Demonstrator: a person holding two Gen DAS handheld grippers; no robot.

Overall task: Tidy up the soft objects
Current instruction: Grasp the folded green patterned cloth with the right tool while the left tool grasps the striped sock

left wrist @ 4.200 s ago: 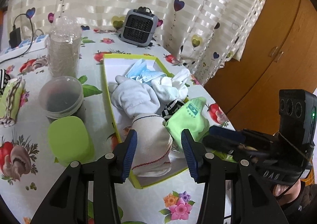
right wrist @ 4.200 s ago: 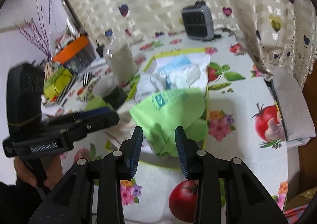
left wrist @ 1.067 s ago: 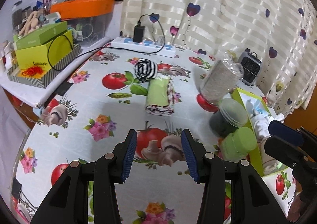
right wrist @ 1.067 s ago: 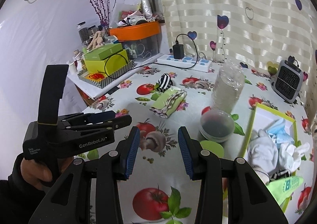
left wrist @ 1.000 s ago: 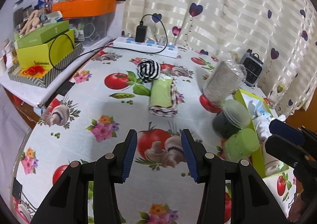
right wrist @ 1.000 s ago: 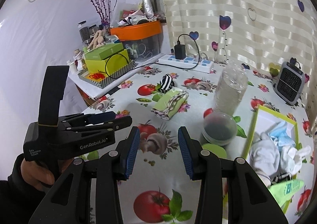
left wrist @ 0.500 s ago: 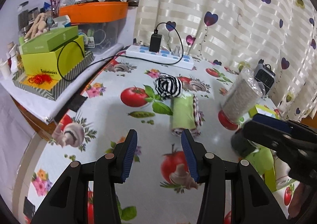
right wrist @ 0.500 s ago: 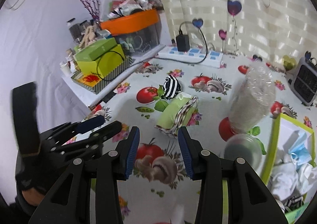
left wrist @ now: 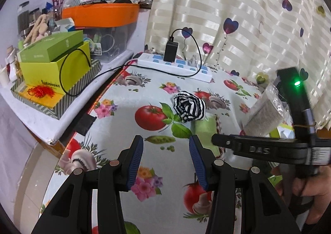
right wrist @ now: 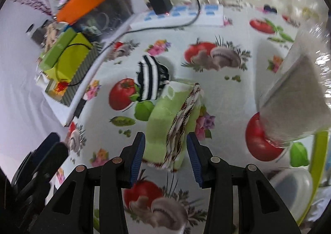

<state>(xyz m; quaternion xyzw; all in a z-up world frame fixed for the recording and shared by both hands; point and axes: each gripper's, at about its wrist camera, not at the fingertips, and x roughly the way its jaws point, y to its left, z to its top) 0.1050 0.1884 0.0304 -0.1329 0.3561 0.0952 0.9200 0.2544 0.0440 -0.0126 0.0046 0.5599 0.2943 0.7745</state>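
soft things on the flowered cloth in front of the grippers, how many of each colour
Black-and-white striped: 1, the balled striped sock.
Green: 1, the folded green cloth with a patterned edge, lying between the open jaws of the right gripper.
Total: 2.

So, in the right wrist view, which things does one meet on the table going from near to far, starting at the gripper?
right gripper → folded green cloth → black-and-white striped roll → white power strip
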